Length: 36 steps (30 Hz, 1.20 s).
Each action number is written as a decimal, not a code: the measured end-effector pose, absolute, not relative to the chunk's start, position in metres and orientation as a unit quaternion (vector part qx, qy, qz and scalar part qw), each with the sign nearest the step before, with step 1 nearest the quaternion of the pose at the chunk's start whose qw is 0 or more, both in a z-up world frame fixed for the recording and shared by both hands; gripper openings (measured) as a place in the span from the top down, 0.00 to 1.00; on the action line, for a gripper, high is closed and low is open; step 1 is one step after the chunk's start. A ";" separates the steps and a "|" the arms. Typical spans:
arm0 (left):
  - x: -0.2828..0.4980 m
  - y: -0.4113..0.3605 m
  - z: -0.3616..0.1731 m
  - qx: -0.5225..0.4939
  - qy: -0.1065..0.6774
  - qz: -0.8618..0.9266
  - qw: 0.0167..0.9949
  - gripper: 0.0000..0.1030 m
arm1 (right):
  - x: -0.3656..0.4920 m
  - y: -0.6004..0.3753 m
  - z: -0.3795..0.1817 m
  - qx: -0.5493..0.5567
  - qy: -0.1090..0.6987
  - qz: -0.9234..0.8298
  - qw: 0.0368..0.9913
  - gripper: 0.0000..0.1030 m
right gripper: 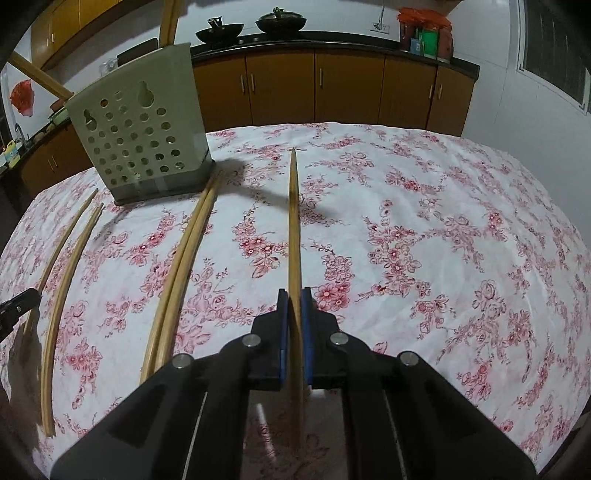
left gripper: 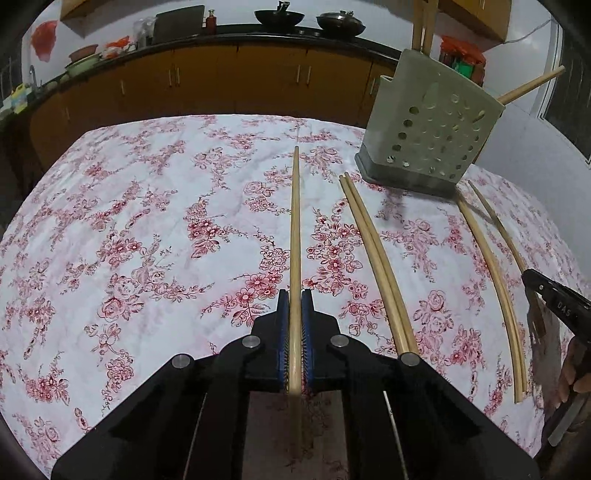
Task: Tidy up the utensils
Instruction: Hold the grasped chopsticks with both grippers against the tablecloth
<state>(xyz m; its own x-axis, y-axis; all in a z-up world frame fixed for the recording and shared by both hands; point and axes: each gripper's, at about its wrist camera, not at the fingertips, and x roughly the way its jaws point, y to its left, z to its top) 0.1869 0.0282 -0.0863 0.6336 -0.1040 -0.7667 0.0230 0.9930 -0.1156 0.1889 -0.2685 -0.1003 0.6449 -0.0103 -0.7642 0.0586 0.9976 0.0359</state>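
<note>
Presently, the scene is recorded as follows.

Left gripper (left gripper: 294, 299): its blue-padded jaws are closed on a single chopstick, which is held lengthwise between them.
Left-held chopstick (left gripper: 294, 236): it is pointed straight ahead over the cloth, with its far tip seen short of the table's far edge.
Right gripper (right gripper: 294, 297): its jaws are likewise clamped on one chopstick.
Right-held chopstick (right gripper: 293, 221): it is aimed forward above the cloth, to the right of the holder.
Utensil holder (right gripper: 142, 136): a pale green perforated box is stood on the table, on a grey base; in the left wrist view it is found at the far right (left gripper: 432, 125).
Chopsticks in holder (left gripper: 421, 26): two are seen rising from its top, and a third (left gripper: 532, 83) is leaned out to one side.
Touching pair (right gripper: 181, 273): two chopsticks are laid side by side on the cloth, their far ends close to the holder's base.
Outer pair (right gripper: 62, 295): two more are laid on the cloth further left in the right wrist view, with their far ends slightly apart.
Floral tablecloth (right gripper: 443, 240): white with red flowers, spread over the whole table.
Background: brown cabinets (right gripper: 351, 81) are seen under a dark counter, on which two dark pans (right gripper: 251, 27) are set.
</note>
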 end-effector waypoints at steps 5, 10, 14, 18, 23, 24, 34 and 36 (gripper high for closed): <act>0.186 0.029 -0.086 -0.052 0.426 -0.036 0.902 0.92 | 0.189 -0.270 -0.101 0.031 0.421 -0.017 0.906 0.91; 0.186 0.029 -0.086 -0.054 0.426 -0.036 0.902 0.92 | 0.190 -0.273 -0.102 0.040 0.421 -0.013 0.906 0.91; 0.185 0.028 -0.086 -0.053 0.426 -0.035 0.902 0.92 | 0.189 -0.275 -0.102 0.047 0.421 -0.010 0.906 0.91; 0.185 0.028 -0.086 -0.054 0.426 -0.035 0.902 0.92 | 0.189 -0.277 -0.101 0.051 0.421 -0.008 0.906 0.91; 0.185 0.027 -0.086 -0.055 0.426 -0.035 0.902 0.92 | 0.189 -0.277 -0.101 0.053 0.421 -0.007 0.906 0.91; 0.185 0.027 -0.086 -0.055 0.426 -0.035 0.902 0.91 | 0.189 -0.277 -0.101 0.053 0.421 -0.007 0.906 0.91; 0.185 0.027 -0.086 -0.055 0.426 -0.035 0.902 0.91 | 0.190 -0.277 -0.101 0.053 0.420 -0.006 0.906 0.91; 0.185 0.027 -0.086 -0.055 0.426 -0.035 0.902 0.91 | 0.189 -0.277 -0.102 0.053 0.420 -0.006 0.906 0.91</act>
